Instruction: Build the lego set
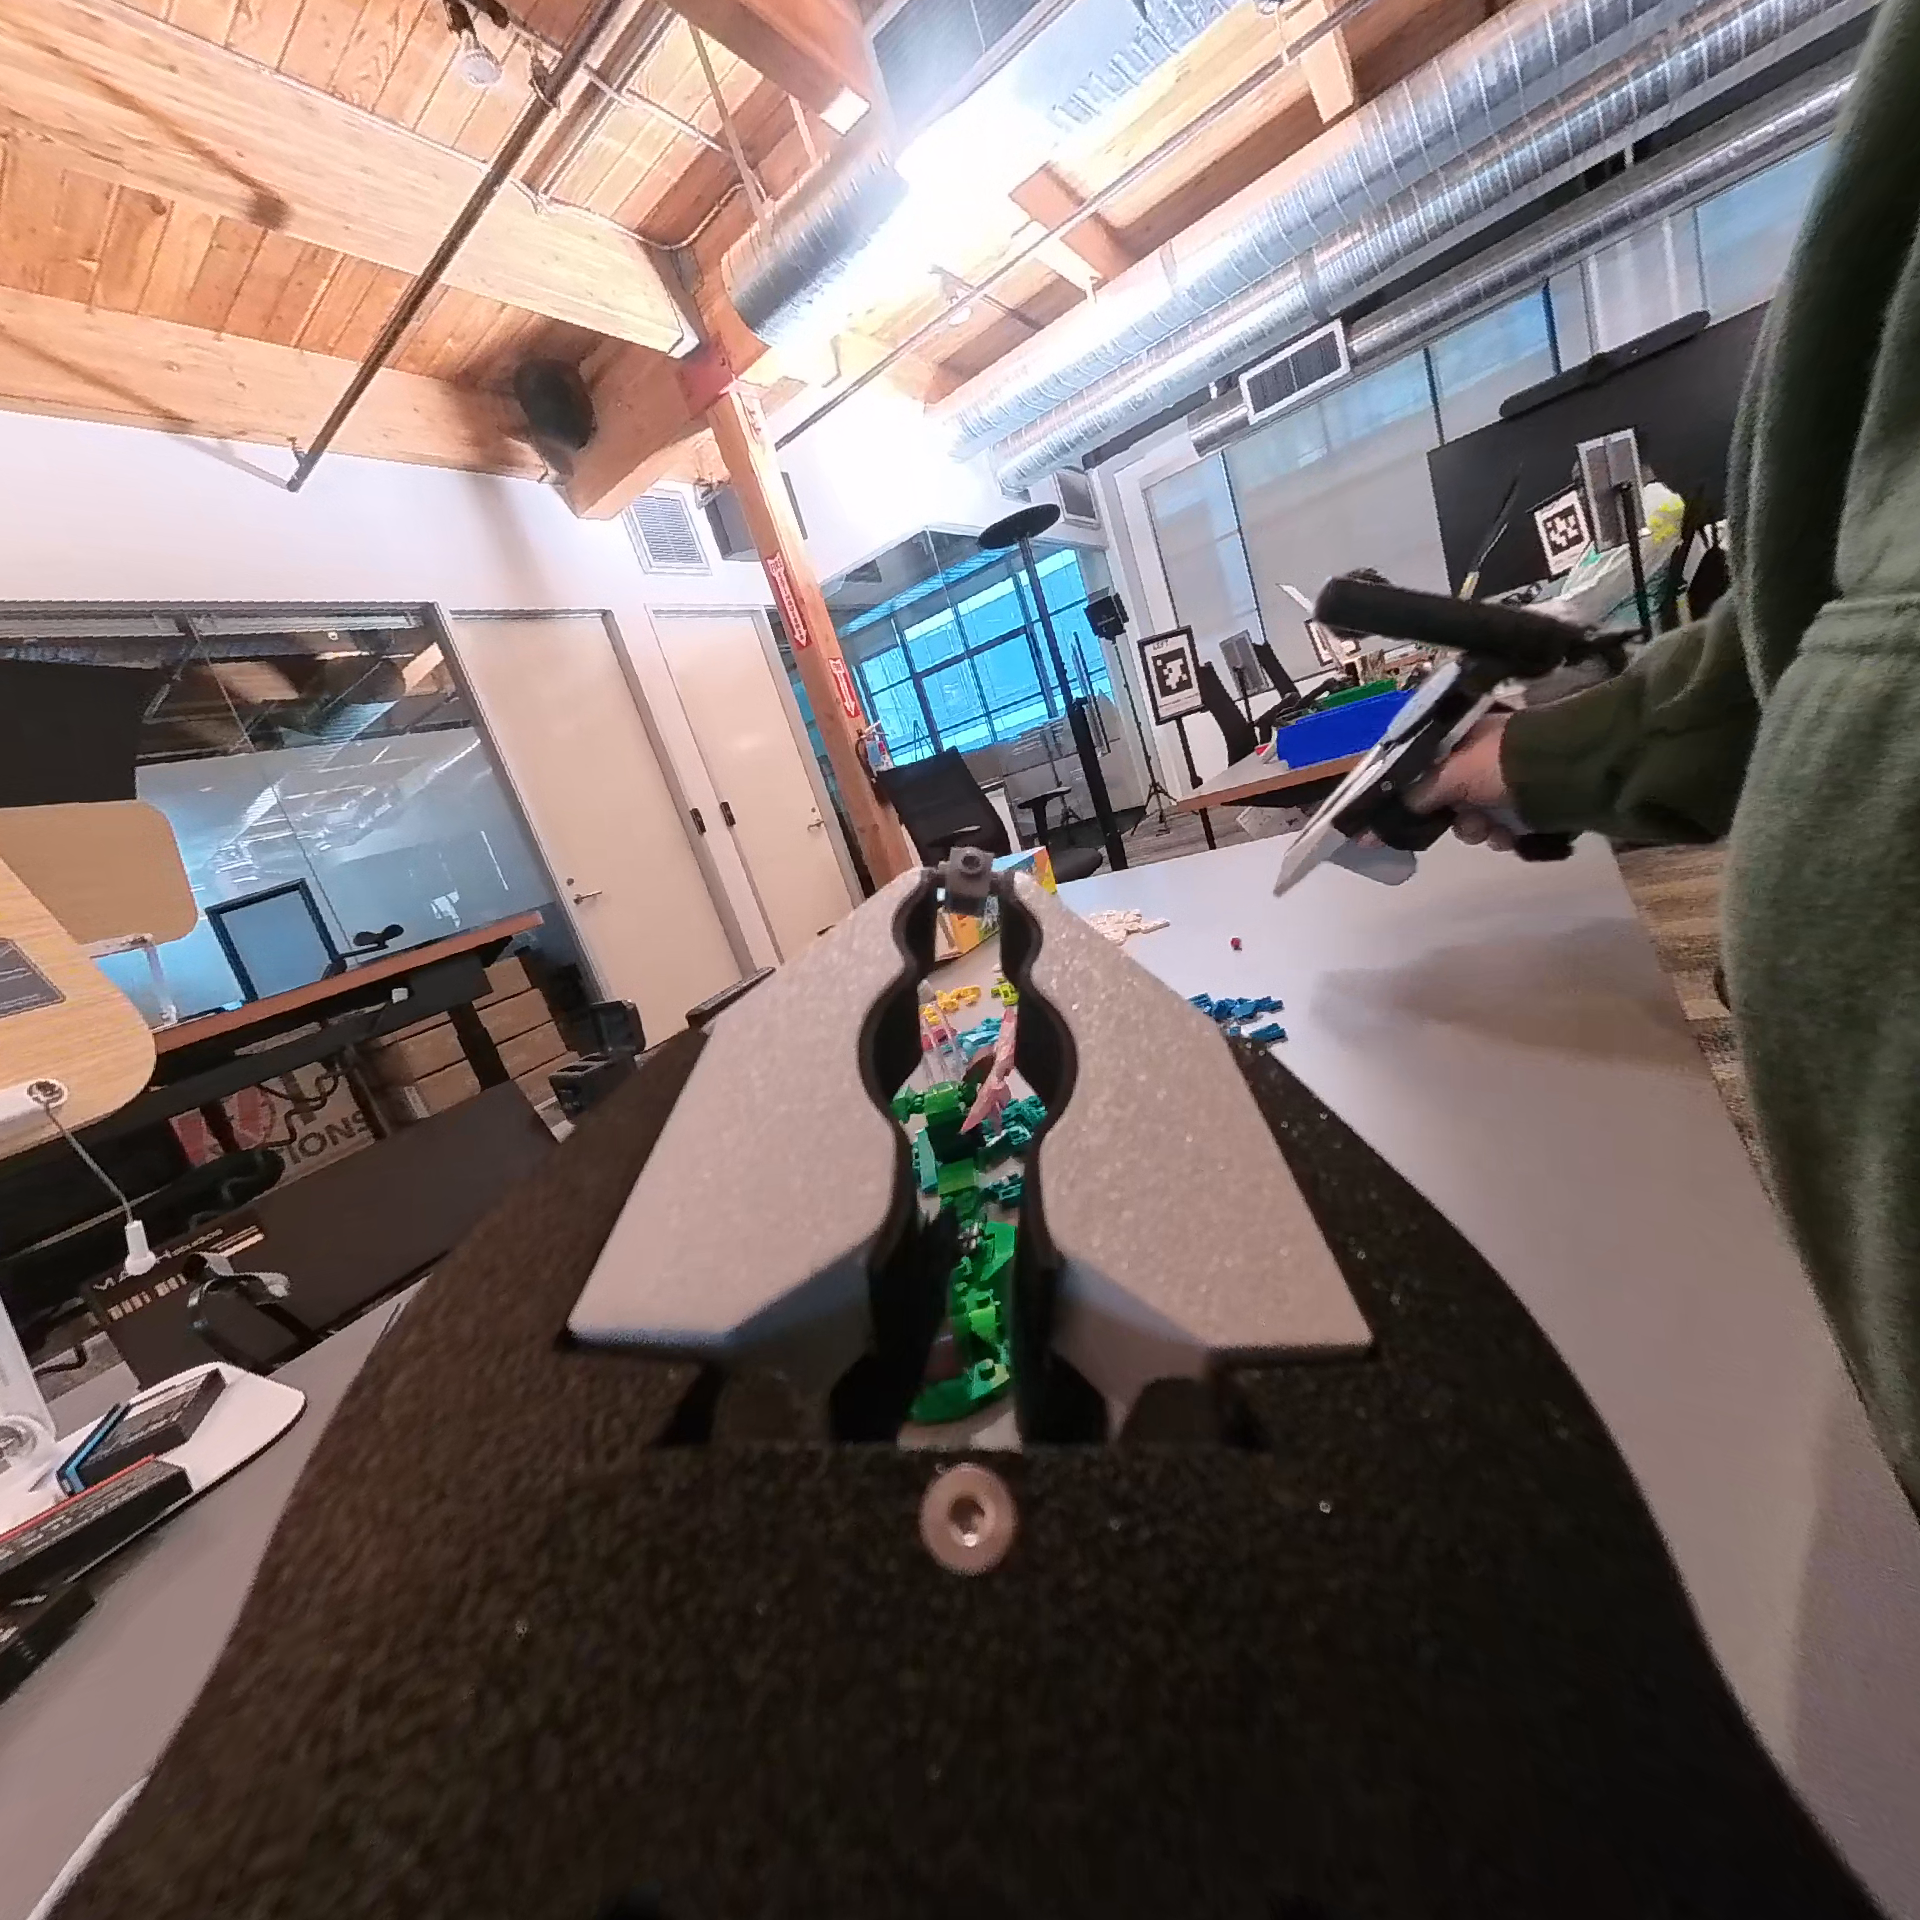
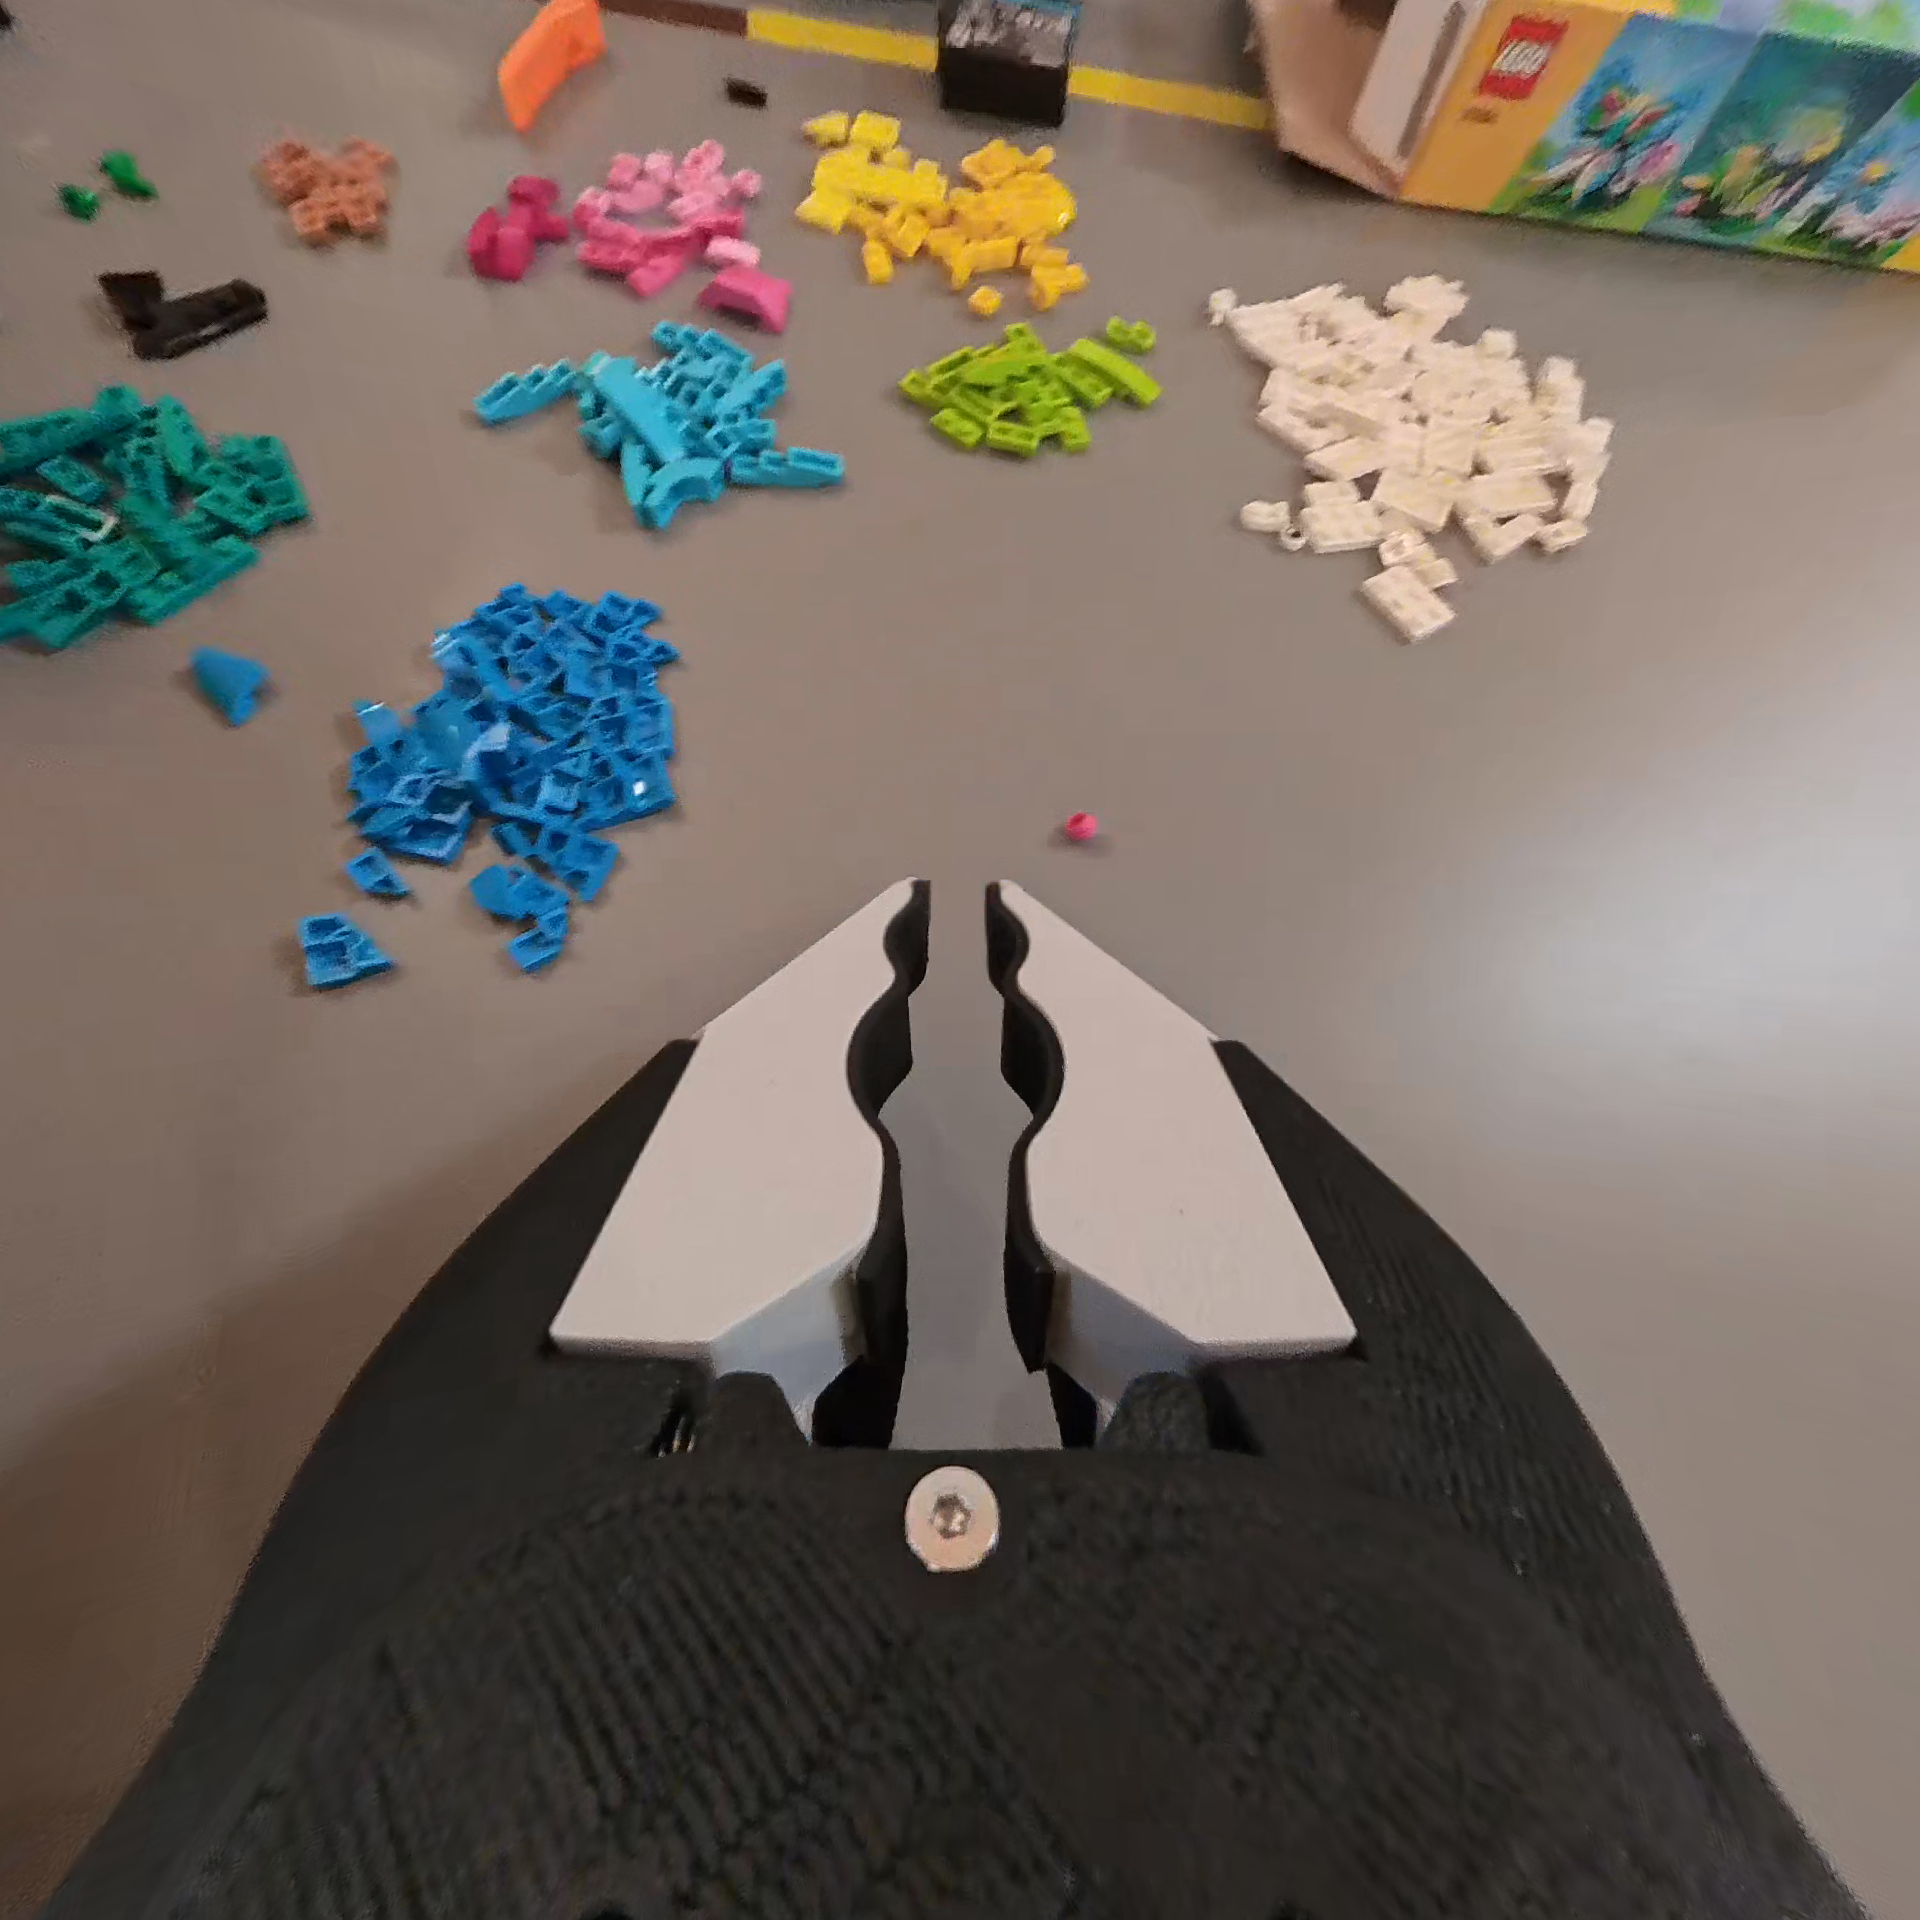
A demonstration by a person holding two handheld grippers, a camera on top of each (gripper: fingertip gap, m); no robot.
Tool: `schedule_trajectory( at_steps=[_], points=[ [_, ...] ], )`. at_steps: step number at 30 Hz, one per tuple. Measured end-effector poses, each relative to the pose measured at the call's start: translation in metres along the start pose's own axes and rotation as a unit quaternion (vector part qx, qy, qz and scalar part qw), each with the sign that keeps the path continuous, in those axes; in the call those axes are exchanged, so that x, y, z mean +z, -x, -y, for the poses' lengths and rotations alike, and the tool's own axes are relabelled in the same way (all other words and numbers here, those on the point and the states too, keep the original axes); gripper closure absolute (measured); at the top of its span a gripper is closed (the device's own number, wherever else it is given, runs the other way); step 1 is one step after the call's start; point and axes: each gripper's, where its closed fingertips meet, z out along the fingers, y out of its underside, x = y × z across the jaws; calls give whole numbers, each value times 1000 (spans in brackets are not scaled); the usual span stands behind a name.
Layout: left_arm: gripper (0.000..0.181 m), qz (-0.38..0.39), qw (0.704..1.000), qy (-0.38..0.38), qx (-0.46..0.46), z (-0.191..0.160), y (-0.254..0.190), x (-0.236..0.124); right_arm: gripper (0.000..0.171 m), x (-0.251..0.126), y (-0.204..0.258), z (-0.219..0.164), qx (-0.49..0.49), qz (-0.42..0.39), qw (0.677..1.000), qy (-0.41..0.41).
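Observation:
My left gripper [image 1: 966, 885] is raised above the grey table [image 1: 1403, 1039] and shut on a small grey lego piece [image 1: 968, 869] at its tips. Through the gap between its fingers I see a green lego build [image 1: 961, 1299] with pink and teal parts below. My right gripper [image 2: 956, 894] hovers low over the table [image 2: 1351, 987], its jaws a narrow gap apart and empty. A tiny magenta stud [image 2: 1082, 827] lies just ahead and right of its tips. The right gripper also shows in the left wrist view [image 1: 1351, 821], held by a hand.
Sorted piles lie ahead of the right gripper: blue [image 2: 520, 748], teal [image 2: 135, 509], light blue [image 2: 665, 416], lime [image 2: 1029, 390], white [image 2: 1423, 436], yellow [image 2: 945, 208], pink [image 2: 665, 223]. The lego box [image 2: 1662, 135] stands at the back right. A person in a green sleeve [image 1: 1829, 727] stands at the right.

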Motion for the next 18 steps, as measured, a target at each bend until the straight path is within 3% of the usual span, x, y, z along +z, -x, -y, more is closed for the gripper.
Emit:
schedule_trajectory(
  at_steps=[1, 10, 18],
  points=[
    [173, 0, 1000, 0, 0, 0, 0, 0, 162, 3, -5, 1, 1, 0, 1000, -9],
    [173, 0, 1000, 6, -4, -1, 0, -2, 156, 33, -26, -1, 3, 39, 999, -16],
    [173, -2, 1000, 10, -11, -3, -1, -4, 158, 50, -33, -6, 89, 98, 991, 6]
  ],
)
